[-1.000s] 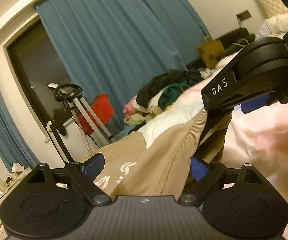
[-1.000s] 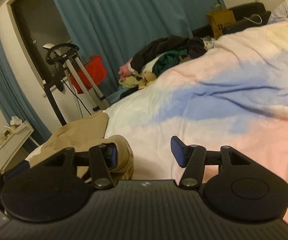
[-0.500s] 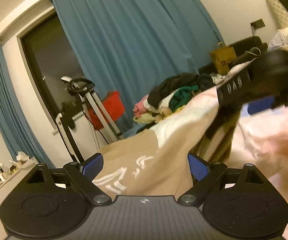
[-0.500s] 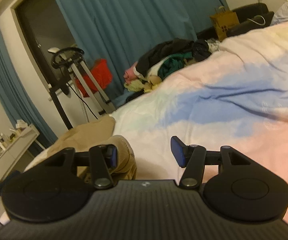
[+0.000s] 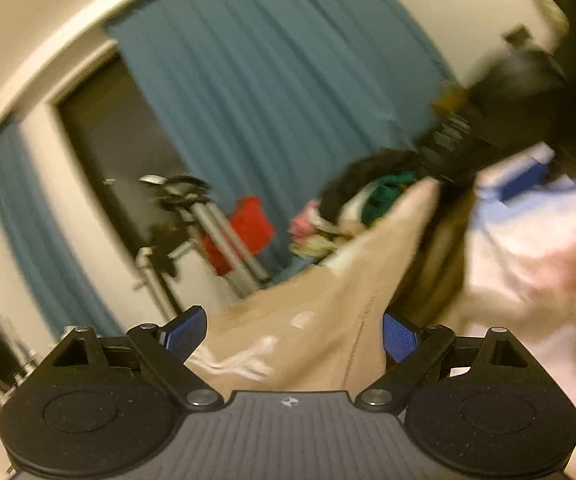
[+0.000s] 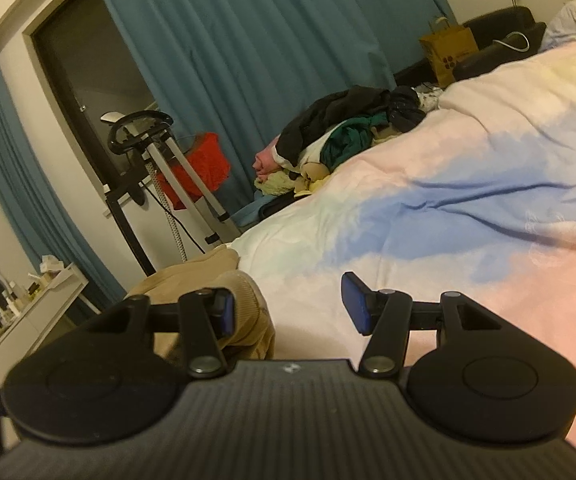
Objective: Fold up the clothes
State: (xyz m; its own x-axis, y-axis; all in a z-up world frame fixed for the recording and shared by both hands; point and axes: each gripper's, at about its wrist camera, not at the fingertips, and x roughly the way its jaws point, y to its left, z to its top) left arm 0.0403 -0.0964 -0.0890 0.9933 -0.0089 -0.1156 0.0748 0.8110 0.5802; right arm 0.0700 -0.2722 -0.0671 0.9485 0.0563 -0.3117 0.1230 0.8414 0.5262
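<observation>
The tan garment (image 5: 320, 320) runs from between the left gripper's (image 5: 294, 334) wide jaws toward two o'clock, up to the right gripper (image 6: 286, 306), whose wide jaws hold nothing.

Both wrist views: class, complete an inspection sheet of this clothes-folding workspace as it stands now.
Surface: bed duvet, pastel, rumpled.
Job's things: tan garment, raised off the bed, running from the left gripper up to the right gripper; the left view is blurred.
Clutter: pile of clothes at the bed's far edge; paper bag beyond it.
Grippers: left gripper open, garment between its fingers; right gripper open, tan cloth against its left finger.
Cables: dark cable beside the stand; white cable near the paper bag.
Surroundings: blue curtains, red bag, shelf with small items.
</observation>
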